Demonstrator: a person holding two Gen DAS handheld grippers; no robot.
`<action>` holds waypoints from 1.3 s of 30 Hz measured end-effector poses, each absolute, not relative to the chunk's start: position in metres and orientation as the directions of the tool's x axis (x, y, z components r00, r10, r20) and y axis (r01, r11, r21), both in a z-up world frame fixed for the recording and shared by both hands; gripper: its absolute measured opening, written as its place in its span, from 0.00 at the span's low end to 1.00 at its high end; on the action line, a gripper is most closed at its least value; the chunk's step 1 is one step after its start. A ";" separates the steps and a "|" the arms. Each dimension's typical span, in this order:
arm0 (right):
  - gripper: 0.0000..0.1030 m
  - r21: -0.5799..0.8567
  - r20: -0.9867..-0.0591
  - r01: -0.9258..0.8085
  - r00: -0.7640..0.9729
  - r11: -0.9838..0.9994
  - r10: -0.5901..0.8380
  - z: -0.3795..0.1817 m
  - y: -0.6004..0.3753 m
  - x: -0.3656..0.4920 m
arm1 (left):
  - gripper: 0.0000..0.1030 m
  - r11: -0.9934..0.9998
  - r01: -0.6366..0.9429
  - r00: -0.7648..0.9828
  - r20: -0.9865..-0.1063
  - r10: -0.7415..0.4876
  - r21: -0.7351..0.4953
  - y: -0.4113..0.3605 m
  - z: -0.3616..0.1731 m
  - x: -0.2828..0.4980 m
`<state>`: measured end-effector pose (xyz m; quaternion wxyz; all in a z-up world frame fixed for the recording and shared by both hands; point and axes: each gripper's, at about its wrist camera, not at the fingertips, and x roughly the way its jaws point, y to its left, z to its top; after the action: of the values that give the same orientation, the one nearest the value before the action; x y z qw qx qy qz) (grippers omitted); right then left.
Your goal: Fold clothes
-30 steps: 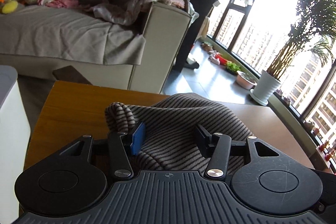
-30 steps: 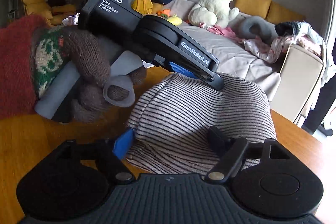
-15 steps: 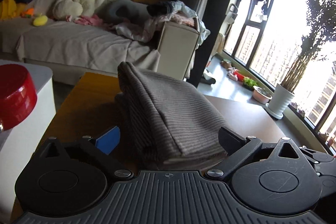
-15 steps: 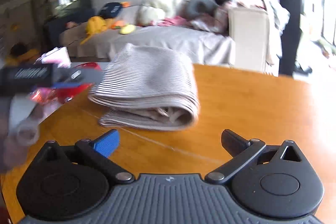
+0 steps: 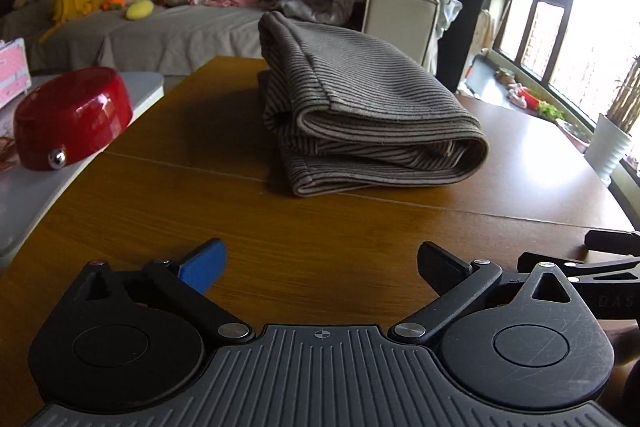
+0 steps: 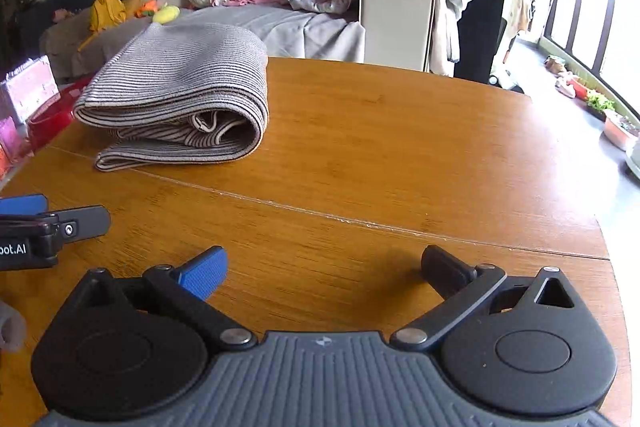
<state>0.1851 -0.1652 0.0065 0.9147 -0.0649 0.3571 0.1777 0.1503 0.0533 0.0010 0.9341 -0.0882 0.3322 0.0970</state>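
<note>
A striped knit garment (image 5: 360,115) is seen folded into a thick bundle on the wooden desk (image 5: 280,227), ahead of the left tool (image 5: 320,263) and ahead and to the left of the right tool (image 6: 324,267). Both tools are spread wide and nothing is held; each is well apart from the cloth. The fabric is judged soft, light and limp, likely to sag and unfold if lifted by one layer. A hold is best taken across all layers at the rolled edge nearest the tools.
</note>
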 end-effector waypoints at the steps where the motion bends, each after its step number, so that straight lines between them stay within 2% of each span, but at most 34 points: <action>1: 1.00 0.009 -0.676 -0.372 0.681 0.928 0.280 0.006 -0.166 0.186 | 1.00 0.967 -0.241 0.753 -0.644 0.135 -0.080 0.051 0.001 0.152; 6: 1.00 0.012 -0.674 -0.381 0.680 0.925 0.289 0.006 -0.165 0.193 | 1.00 0.974 -0.226 0.728 -0.664 0.170 0.001 0.041 0.001 0.158; 16: 1.00 0.013 -0.672 -0.412 0.672 0.911 0.313 0.005 -0.160 0.207 | 1.00 0.957 -0.289 0.720 -0.661 0.212 -0.007 0.045 0.001 0.160; 39: 1.00 0.012 -0.670 -0.392 0.679 0.920 0.298 0.003 -0.159 0.209 | 1.00 0.958 -0.287 0.720 -0.661 0.214 -0.002 0.044 0.001 0.159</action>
<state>0.2091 -0.1591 0.0032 0.9140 -0.0663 0.3530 0.1888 0.1586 0.0444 0.0009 0.9258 -0.0522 0.3492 0.1353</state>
